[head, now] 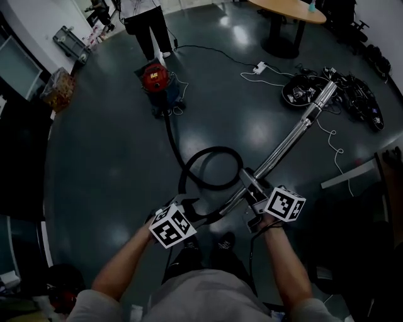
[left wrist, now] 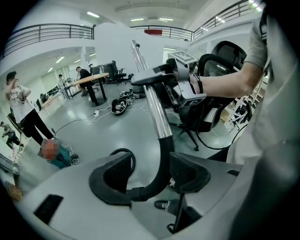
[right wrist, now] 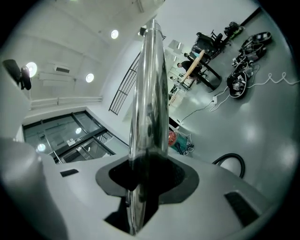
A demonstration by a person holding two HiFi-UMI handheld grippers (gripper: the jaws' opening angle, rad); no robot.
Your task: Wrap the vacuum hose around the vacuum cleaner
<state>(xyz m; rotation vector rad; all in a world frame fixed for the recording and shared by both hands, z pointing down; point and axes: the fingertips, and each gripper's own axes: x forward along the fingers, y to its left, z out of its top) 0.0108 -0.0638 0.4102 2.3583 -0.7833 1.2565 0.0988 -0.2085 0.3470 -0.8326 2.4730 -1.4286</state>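
Observation:
The red and blue vacuum cleaner (head: 157, 82) stands on the dark floor far ahead. Its black hose (head: 211, 166) runs toward me and makes one loop on the floor. The hose ends in a bent black handle (left wrist: 161, 159) that joins the shiny metal wand (head: 296, 135). My left gripper (head: 189, 210) is open, and the handle passes between its pads (left wrist: 110, 178) without being squeezed. My right gripper (head: 252, 192) is shut on the wand (right wrist: 149, 108) just above the handle, and the wand points up and away to the right. In the right gripper view the vacuum cleaner (right wrist: 174, 139) shows small behind the wand.
A person (head: 148, 25) stands just behind the vacuum cleaner. A round table (head: 286, 12) is at the back. A white power strip (head: 259, 67) and a heap of cables and gear (head: 340, 94) lie at the right. An office chair (left wrist: 206, 117) stands close on my right.

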